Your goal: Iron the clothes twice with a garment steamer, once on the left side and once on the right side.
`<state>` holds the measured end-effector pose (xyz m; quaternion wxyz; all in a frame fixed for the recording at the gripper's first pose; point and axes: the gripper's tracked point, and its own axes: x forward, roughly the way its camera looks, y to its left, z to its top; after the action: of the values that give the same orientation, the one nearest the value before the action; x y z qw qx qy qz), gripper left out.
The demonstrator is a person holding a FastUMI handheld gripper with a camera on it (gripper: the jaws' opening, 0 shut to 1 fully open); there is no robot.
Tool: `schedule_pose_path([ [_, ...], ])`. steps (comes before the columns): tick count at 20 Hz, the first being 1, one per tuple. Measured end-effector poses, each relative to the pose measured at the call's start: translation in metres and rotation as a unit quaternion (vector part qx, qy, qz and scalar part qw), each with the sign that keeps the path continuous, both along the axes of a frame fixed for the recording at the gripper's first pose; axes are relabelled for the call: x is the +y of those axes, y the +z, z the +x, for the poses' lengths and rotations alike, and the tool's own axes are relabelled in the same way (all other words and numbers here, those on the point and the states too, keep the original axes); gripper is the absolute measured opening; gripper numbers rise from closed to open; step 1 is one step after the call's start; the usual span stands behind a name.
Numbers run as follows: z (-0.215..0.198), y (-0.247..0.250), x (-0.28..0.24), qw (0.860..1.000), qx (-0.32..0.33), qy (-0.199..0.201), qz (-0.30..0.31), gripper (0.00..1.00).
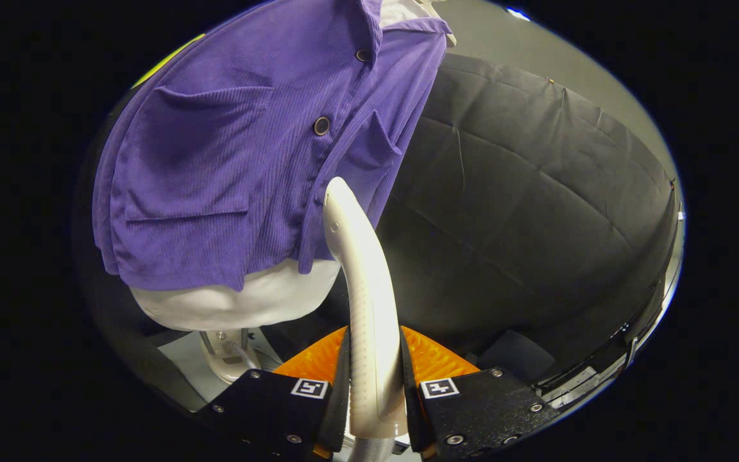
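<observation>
A purple buttoned shirt hangs on a white mannequin torso ahead and to the left of the fingers. My gripper is shut on the handle of a cream garment steamer, which rises between the fingers. The steamer's head reaches up to the shirt's right front panel, near the lower hem beside the button placket. Whether the head touches the cloth I cannot tell. The shirt has two chest pockets and dark buttons down the middle.
The mannequin stands on a pale stand on a light base below the torso. Black cloth wall spans the right side behind the shirt. A metal rail runs along the lower right.
</observation>
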<state>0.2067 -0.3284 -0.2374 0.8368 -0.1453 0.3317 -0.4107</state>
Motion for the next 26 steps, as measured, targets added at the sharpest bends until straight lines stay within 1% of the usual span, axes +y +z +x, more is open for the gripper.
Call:
schedule_pose_path([
  [2, -0.01, 0.0, 0.004, 1.0, -0.009, 0.006, 0.011, 0.38],
  [4, -0.024, 0.011, 0.008, 1.0, -0.018, 0.013, 0.007, 0.38],
  [10, -0.073, 0.077, 0.024, 0.997, -0.074, 0.031, 0.002, 0.38],
  [13, -0.096, 0.113, 0.035, 0.992, -0.113, 0.051, 0.002, 0.38],
  [18, -0.148, 0.165, 0.063, 0.984, -0.16, 0.078, 0.005, 0.38],
  [24, -0.202, 0.197, 0.092, 0.973, -0.195, 0.125, 0.007, 0.38],
  [26, -0.212, 0.205, 0.098, 0.968, -0.207, 0.138, 0.013, 0.38],
])
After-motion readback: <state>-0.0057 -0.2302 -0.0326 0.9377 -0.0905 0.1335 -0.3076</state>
